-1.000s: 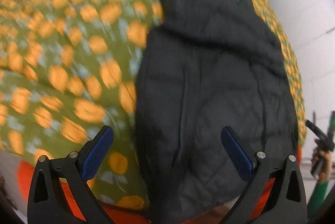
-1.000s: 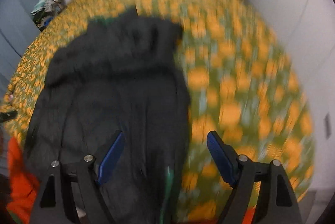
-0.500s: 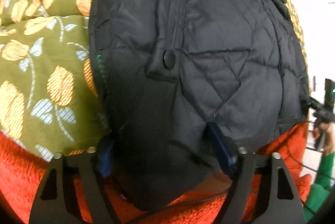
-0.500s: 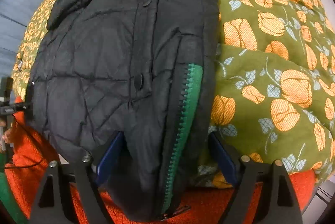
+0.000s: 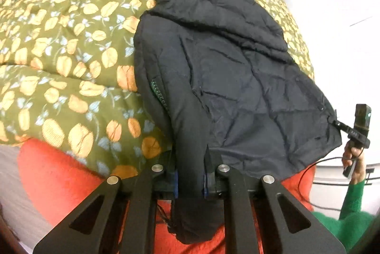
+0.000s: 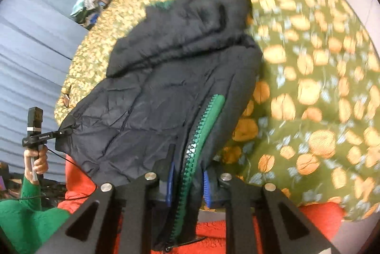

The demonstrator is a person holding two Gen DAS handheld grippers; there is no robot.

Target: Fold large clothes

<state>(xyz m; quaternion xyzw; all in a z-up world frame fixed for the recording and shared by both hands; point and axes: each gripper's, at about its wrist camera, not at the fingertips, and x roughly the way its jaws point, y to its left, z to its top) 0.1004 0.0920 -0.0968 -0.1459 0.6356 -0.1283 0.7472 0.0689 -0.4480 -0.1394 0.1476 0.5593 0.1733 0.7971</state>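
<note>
Black jacket [image 5: 232, 78] lies on the floral quilt [image 5: 61, 45], its hem over an orange blanket [image 5: 54, 178]. Left gripper [image 5: 190, 179] has just closed, pinching one hem corner; right gripper [image 6: 187, 182] has just closed, pinching the other corner at the green zipper [image 6: 201, 125].

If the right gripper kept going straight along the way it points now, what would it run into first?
The right gripper is already shut on the black jacket at its green zipper, so going on it would likely push into the jacket's body, with the floral bedspread underneath.
</note>
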